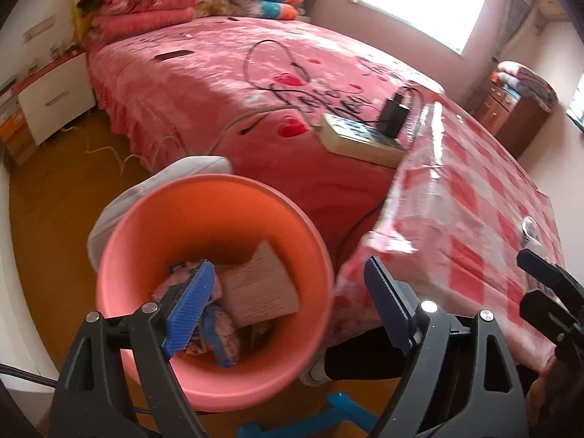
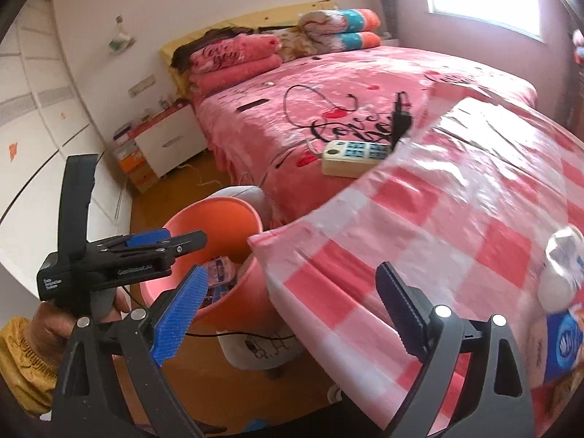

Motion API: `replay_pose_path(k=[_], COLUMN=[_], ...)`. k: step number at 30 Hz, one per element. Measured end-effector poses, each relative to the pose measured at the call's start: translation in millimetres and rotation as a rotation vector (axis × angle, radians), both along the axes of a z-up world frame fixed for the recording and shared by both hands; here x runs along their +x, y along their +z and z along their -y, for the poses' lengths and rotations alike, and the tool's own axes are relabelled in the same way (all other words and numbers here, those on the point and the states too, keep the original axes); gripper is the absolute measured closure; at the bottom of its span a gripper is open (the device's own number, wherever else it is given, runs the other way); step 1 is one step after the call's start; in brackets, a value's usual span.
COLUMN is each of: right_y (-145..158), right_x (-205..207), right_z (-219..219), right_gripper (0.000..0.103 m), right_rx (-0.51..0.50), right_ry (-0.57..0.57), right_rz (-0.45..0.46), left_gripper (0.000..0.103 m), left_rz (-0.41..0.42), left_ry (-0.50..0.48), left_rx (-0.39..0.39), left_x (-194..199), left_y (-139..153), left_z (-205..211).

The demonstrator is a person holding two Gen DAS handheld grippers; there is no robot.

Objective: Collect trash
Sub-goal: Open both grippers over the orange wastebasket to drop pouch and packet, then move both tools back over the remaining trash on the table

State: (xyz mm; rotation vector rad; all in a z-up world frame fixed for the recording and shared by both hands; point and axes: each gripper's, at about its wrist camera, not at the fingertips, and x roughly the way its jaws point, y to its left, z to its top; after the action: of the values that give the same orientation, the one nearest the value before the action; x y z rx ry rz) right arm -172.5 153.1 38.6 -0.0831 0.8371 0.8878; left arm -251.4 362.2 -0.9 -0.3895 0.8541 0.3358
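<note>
Both grippers look empty right now, left gripper (image 1: 288,306) over the round pink plastic bin (image 1: 204,219) already holding wrappers, fingers apart; right gripper (image 2: 288,314), fingers wide apart too, needs to swing to the blue-white crumpled packet (image 2: 564,343) on the red-checked plastic-covered surface (image 2: 456,219), I reckon.

Left hand cam, over the bin

My left gripper (image 1: 288,299) hangs wide open with nothing in it above the pink bin (image 1: 164,255), which holds crumpled wrappers (image 1: 215,328) and a paper piece (image 1: 261,288). Checkered tablecloth (image 1: 474,219) just beside.
</note>
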Motion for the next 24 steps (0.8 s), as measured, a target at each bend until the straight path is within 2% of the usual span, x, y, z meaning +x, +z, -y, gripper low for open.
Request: replay_pose_path(k=[10,24], right_y=[2.9,10.5], right_x=[4.2,14.2], right_z=[44.2,96.6], right_gripper=[0.009,0.009], right_rx=[0.056,0.116], right_ry=[-0.104,-0.223], right_rz=[0.025,0.054], left_gripper=[0.018,0.018], left_rz=[0.005,0.009], left_ry=[-0.095,-0.233], left_rx=[0.004,0.068], left_x=[19.4,41.3], left_y=[11.4,24.8], left_z=[42.2,102.5])
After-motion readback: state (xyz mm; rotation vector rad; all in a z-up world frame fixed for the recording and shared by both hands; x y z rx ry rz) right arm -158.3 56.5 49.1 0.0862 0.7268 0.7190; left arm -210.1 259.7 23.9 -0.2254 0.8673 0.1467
